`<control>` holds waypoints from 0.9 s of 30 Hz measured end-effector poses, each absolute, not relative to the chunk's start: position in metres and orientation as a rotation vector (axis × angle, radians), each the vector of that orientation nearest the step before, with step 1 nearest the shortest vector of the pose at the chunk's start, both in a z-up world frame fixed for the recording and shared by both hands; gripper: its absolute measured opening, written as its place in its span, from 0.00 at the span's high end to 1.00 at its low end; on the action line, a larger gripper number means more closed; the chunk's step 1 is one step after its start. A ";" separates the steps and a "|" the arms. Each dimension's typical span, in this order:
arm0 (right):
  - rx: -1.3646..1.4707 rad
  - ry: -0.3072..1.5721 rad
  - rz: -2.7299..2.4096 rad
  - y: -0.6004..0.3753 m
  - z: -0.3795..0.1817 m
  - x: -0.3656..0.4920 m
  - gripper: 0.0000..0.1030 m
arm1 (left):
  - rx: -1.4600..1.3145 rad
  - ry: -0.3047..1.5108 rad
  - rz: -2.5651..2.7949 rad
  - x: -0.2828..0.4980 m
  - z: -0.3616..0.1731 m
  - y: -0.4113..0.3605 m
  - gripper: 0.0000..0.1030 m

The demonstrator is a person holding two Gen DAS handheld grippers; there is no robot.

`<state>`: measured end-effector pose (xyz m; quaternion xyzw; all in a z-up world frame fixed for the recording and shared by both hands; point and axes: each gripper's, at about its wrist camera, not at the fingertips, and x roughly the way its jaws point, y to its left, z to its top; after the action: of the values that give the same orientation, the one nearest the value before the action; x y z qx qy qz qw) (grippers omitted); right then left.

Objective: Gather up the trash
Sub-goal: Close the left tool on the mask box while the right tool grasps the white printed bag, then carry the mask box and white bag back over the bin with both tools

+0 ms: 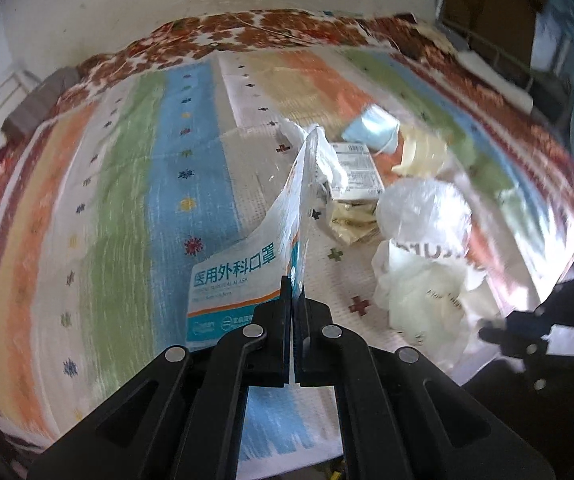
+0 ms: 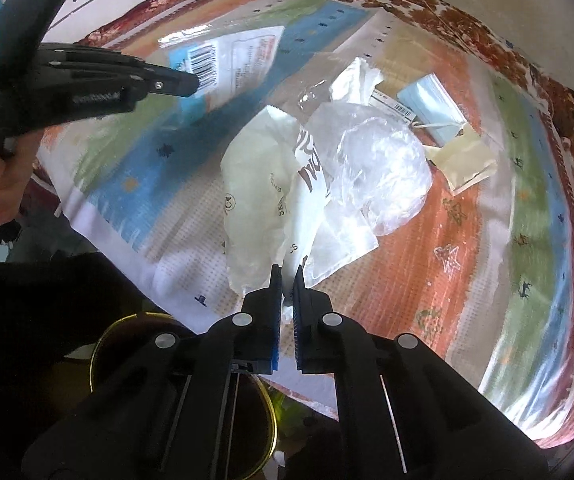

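Observation:
My left gripper [image 1: 295, 282] is shut on a flat surgical mask packet [image 1: 243, 276], white and blue with Chinese print, held up above the striped cloth. The packet's barcode side [image 2: 227, 60] shows in the right wrist view beside the left gripper [image 2: 193, 82]. My right gripper [image 2: 287, 274] is shut on the edge of a white plastic bag [image 2: 263, 188] that lies crumpled on the cloth under a clear plastic wad [image 2: 383, 172]. The same bag [image 1: 427, 296] and wad [image 1: 423, 208] show in the left wrist view, with the right gripper [image 1: 487, 334] at their right.
More litter lies behind: a blue face mask [image 2: 431, 106], a cream packet [image 2: 467, 160], a labelled wrapper [image 1: 357, 176], a white tissue [image 2: 357, 80]. A bin with a yellow rim [image 2: 99, 344] stands below the table's near edge. A grey block [image 1: 41, 104] lies far left.

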<state>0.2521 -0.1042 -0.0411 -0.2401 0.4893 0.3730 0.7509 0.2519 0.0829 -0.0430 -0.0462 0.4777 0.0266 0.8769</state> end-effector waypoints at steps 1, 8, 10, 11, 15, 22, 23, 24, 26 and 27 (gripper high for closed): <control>-0.516 1.072 0.810 -0.105 -0.039 0.253 0.96 | -0.112 0.992 0.059 0.250 -0.040 0.084 1.00; -0.470 1.060 0.812 -0.111 -0.024 0.245 0.97 | -0.190 0.917 0.049 0.231 -0.005 0.082 1.00; -0.464 1.053 0.815 -0.111 -0.021 0.240 0.97 | -0.206 0.906 0.058 0.226 0.003 0.081 1.00; -0.460 1.051 0.817 -0.111 -0.019 0.238 0.97 | -0.211 0.901 0.061 0.224 0.005 0.082 1.00; -0.445 1.034 0.830 -0.113 -0.010 0.231 0.97 | -0.264 0.878 0.063 0.212 0.017 0.082 1.00; -0.420 0.999 0.830 -0.118 0.005 0.223 0.97 | -0.297 0.866 0.079 0.190 0.028 0.076 1.00; -0.419 0.997 0.827 -0.119 0.006 0.222 0.97 | -0.289 0.864 0.086 0.188 0.029 0.075 1.00; -0.413 0.994 0.823 -0.120 0.007 0.221 0.97 | -0.283 0.862 0.097 0.186 0.030 0.076 1.00; -0.405 0.987 0.821 -0.122 0.010 0.219 0.97 | -0.298 0.856 0.104 0.182 0.031 0.079 1.00; -0.404 0.981 0.821 -0.123 0.012 0.217 0.97 | -0.300 0.854 0.103 0.180 0.032 0.080 1.00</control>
<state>0.2172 -0.1230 0.0116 -0.1874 0.4546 0.3803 0.7834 0.1805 0.0795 0.0322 -0.1450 0.4122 0.0495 0.8981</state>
